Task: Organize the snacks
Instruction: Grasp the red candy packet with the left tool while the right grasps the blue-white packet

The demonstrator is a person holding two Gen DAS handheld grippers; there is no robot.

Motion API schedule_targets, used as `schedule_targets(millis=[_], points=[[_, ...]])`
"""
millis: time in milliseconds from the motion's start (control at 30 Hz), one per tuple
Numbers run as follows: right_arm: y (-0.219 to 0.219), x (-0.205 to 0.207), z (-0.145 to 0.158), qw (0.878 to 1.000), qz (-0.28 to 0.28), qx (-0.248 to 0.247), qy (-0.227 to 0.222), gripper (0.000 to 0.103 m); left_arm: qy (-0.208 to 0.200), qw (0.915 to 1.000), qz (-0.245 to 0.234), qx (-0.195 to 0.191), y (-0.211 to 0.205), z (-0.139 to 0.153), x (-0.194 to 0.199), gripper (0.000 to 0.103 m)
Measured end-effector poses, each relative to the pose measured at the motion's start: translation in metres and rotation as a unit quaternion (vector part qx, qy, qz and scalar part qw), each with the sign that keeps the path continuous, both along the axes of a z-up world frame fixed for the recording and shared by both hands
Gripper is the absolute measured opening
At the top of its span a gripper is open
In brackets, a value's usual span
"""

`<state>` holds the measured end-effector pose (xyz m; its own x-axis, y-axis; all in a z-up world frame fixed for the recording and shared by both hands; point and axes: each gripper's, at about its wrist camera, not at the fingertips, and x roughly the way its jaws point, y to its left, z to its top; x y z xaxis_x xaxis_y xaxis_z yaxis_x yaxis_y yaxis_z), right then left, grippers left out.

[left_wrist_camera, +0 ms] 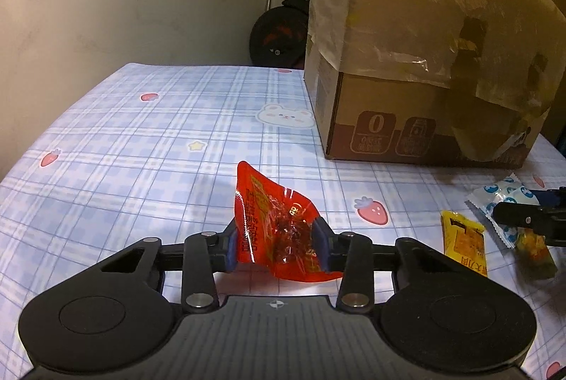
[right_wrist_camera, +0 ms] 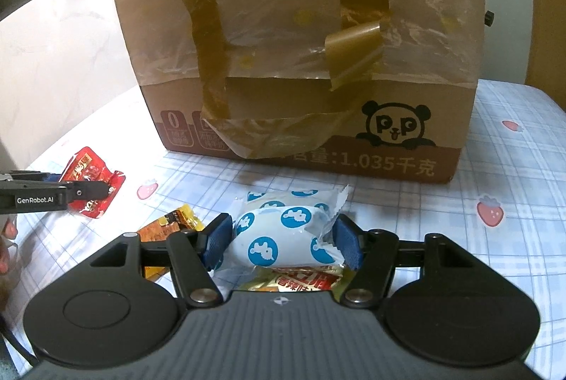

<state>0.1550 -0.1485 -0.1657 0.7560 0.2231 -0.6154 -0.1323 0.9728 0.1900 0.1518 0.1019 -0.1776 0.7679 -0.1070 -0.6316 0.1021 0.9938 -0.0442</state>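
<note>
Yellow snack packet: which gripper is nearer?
Right. The right gripper, shut on the white-and-blue packet, sits just beside the yellow snack packet; the left gripper holds the red packet farther away.

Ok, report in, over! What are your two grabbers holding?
Left gripper shut on red snack packet. Right gripper shut on white-and-blue snack packet. Cardboard box stands ahead.

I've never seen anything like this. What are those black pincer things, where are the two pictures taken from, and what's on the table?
No robot here: a person holds a two-fingered gripper in each hand, with a camera on each looking along its fingers. In the left camera's view, the left gripper pinches a red snack packet. In the right camera's view, the right gripper squeezes a white packet with blue dots. On the checked tablecloth stand a taped cardboard box and more snacks, including a yellow packet.
</note>
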Motion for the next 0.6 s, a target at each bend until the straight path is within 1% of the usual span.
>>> schedule_targets(millis=[167, 333, 400, 500, 600], points=[[0.0, -0.003, 0.001, 1.0, 0.001, 0.005, -0.008, 0.063, -0.006, 0.9998, 0.015, 0.011, -0.003, 0.0, -0.002, 0.041], [-0.003, -0.007, 0.002, 1.0, -0.002, 0.012, -0.016, 0.061, -0.005, 0.9993, 0.034, -0.014, 0.008, 0.0, -0.001, 0.037], [-0.003, -0.008, 0.002, 1.0, -0.002, 0.014, -0.017, 0.06, -0.007, 0.9992, 0.034, -0.017, 0.008, 0.0, -0.001, 0.035], [-0.004, -0.01, 0.003, 1.0, -0.002, 0.016, -0.019, 0.06, -0.013, 0.9995, 0.028, -0.007, 0.003, 0.001, -0.003, 0.03], [-0.004, -0.01, 0.004, 1.0, -0.004, 0.018, -0.02, 0.059, -0.018, 0.9996, 0.023, 0.0, 0.0, 0.002, -0.006, 0.028]])
